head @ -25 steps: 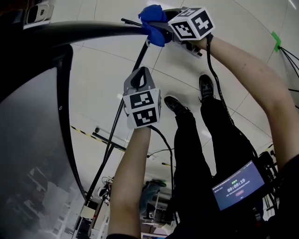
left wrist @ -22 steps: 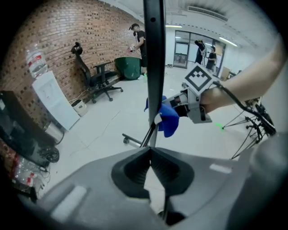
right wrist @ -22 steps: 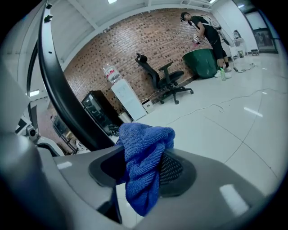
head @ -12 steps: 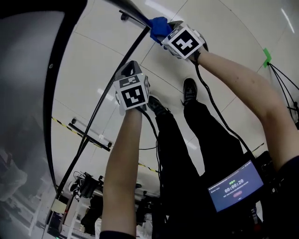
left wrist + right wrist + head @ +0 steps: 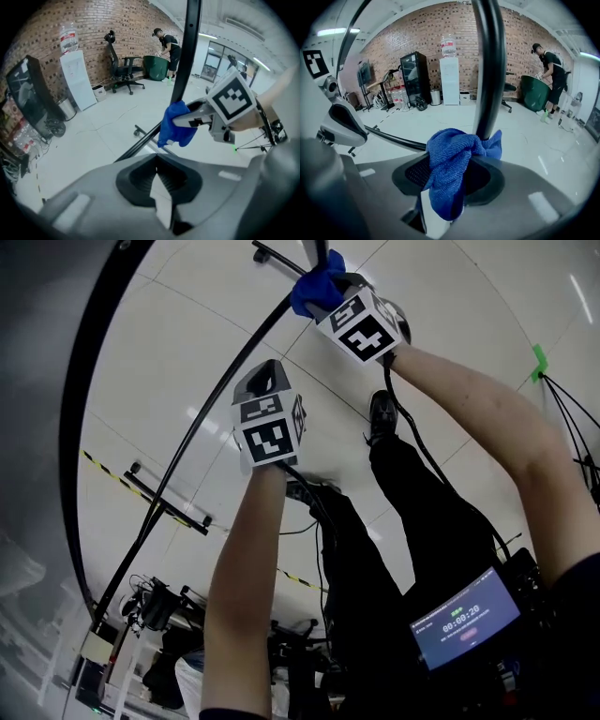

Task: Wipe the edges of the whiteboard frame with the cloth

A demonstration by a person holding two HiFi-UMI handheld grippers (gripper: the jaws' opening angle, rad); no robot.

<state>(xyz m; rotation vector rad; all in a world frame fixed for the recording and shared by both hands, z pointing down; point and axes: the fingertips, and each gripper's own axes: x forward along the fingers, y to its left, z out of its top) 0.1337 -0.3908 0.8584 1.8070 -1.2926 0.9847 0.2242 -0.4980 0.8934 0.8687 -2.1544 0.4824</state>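
Mid-wipe: the right tool [image 5: 449,187] grips the crumpled blue microfibre cloth [image 5: 454,154] pressed against the black tubular whiteboard frame [image 5: 487,70], the left tool [image 5: 161,187] hovers closed and empty, and the next move likely calls for sliding the cloth along that edge.

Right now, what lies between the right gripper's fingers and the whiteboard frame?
The blue cloth, bunched between the fingers, with its front fold against the black whiteboard frame. The right gripper view shows this.
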